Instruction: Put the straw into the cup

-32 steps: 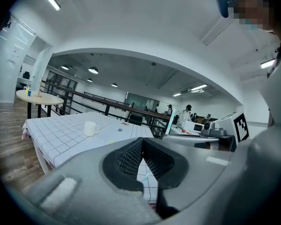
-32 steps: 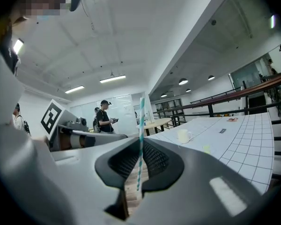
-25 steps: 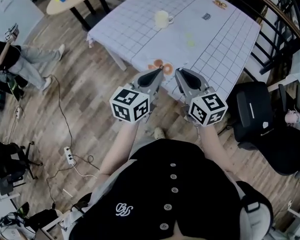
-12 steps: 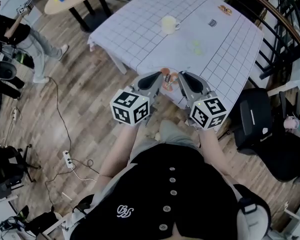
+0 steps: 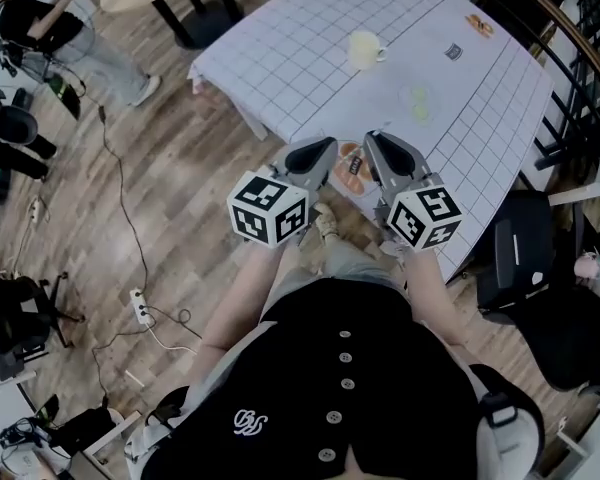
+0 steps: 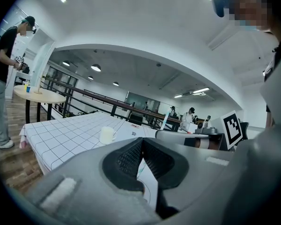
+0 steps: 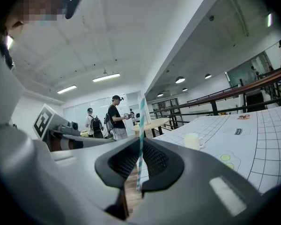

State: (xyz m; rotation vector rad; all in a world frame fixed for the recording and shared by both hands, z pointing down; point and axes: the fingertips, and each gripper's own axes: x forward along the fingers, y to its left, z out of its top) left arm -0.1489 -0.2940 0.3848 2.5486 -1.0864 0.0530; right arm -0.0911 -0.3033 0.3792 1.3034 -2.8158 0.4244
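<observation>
A white and teal striped straw (image 7: 141,125) stands upright between the pads of my right gripper (image 7: 141,142), which is shut on it. The cream cup (image 5: 364,50) sits far back on the table with the white gridded cloth (image 5: 280,58); it also shows as the cup (image 6: 107,135) and the cup (image 7: 192,141) in the gripper views. My left gripper (image 5: 328,147) and right gripper (image 5: 373,142) hover side by side over the table's near edge. The left gripper (image 6: 141,140) is shut with nothing in it. The straw (image 6: 165,121) also shows at the right of the left gripper view.
On the cloth lie an orange printed patch (image 5: 352,164) at the near edge, green circles (image 5: 417,103) and a small card (image 5: 452,53). A black chair (image 5: 520,248) stands at the right by a railing. A person (image 5: 50,28) and floor cables (image 5: 138,308) are to the left.
Both grippers have moved forward together until their tips reach the table's near edge. The cup now looks nearer. The person at the left has walked further back.
</observation>
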